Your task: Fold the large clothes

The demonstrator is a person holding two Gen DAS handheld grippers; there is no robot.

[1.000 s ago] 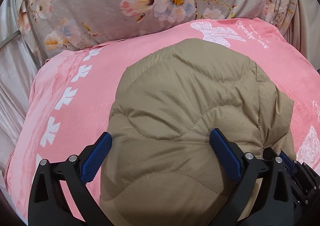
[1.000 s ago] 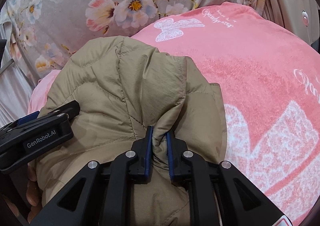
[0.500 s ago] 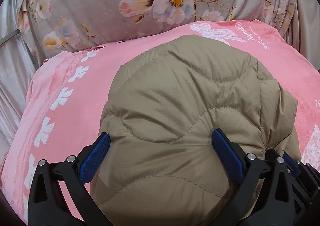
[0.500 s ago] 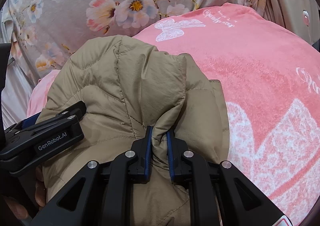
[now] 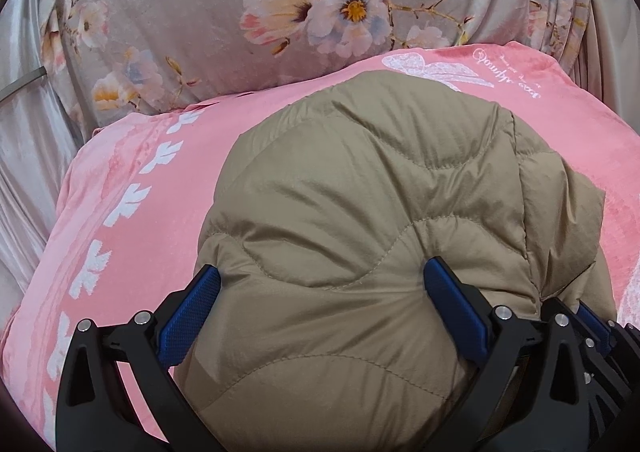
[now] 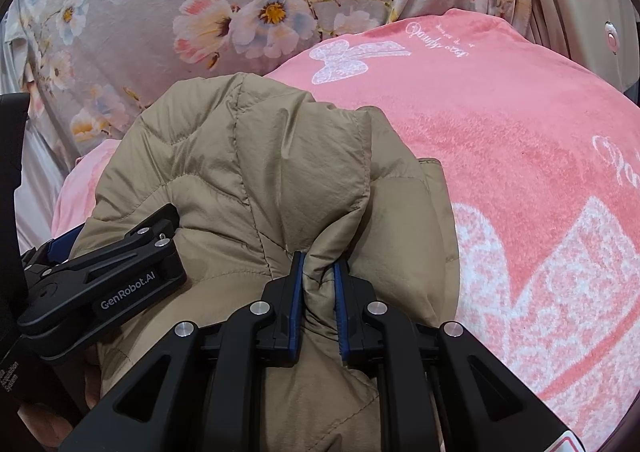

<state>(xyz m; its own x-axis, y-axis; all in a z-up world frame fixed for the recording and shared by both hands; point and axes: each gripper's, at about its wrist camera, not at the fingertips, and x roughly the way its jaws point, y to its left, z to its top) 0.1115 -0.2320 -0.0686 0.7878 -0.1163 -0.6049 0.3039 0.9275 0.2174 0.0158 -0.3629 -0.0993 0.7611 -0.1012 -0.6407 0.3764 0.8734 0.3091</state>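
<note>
A tan quilted puffer jacket (image 5: 360, 179) lies bunched on a pink blanket (image 5: 132, 179). My left gripper (image 5: 320, 292) stands wide around the near bulk of the jacket, its blue pads (image 5: 452, 308) pressing into the padding from both sides. In the right wrist view, my right gripper (image 6: 318, 264) is shut on a pinched ridge of the jacket (image 6: 240, 155) near its right edge. The left gripper's black finger (image 6: 132, 252) shows there on the jacket's left side. The jacket's near end is hidden under both grippers.
The pink blanket (image 6: 512, 123) with white butterfly prints spreads wide to the right. Behind it hangs grey floral fabric (image 5: 224, 27), with pale silky cloth (image 5: 24, 155) at the far left. Part of a hand (image 6: 44, 424) shows at the lower left of the right wrist view.
The left gripper has tilted and edged slightly further onto the jacket, which sits a bit lower in its view. The right gripper and its pinch are unchanged.
</note>
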